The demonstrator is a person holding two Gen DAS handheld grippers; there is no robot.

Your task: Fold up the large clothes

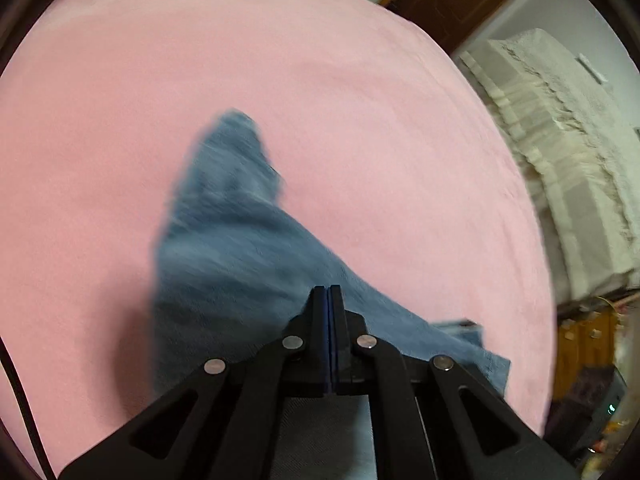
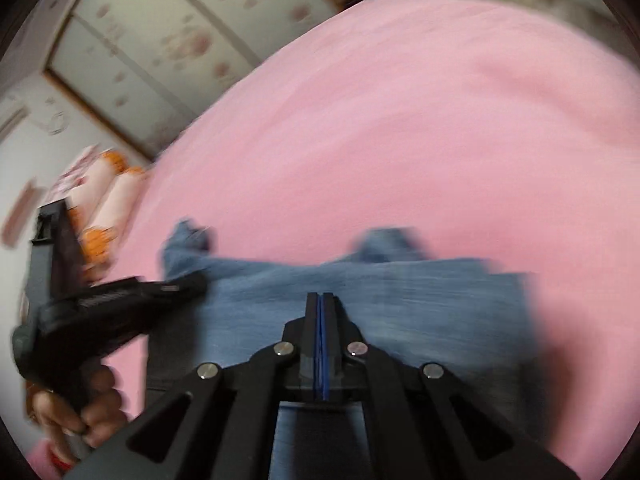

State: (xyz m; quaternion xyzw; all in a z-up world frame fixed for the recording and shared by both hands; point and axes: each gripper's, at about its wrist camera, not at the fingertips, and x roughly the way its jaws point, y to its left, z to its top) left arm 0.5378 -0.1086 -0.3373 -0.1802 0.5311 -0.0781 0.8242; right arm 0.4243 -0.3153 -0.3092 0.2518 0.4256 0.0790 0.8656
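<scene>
Lifting the jeans (image 2: 360,304) off the pink bed (image 2: 400,140), both grippers, left (image 1: 328,289) and right (image 2: 320,295), look pinched onto the denim, so next probably comes carrying that held edge across for a fold.

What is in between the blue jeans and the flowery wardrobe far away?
Only bare pink sheet. In the right wrist view it runs from the far edge of the blue jeans to the bed's edge below the flowery wardrobe; nothing lies on that stretch.
</scene>
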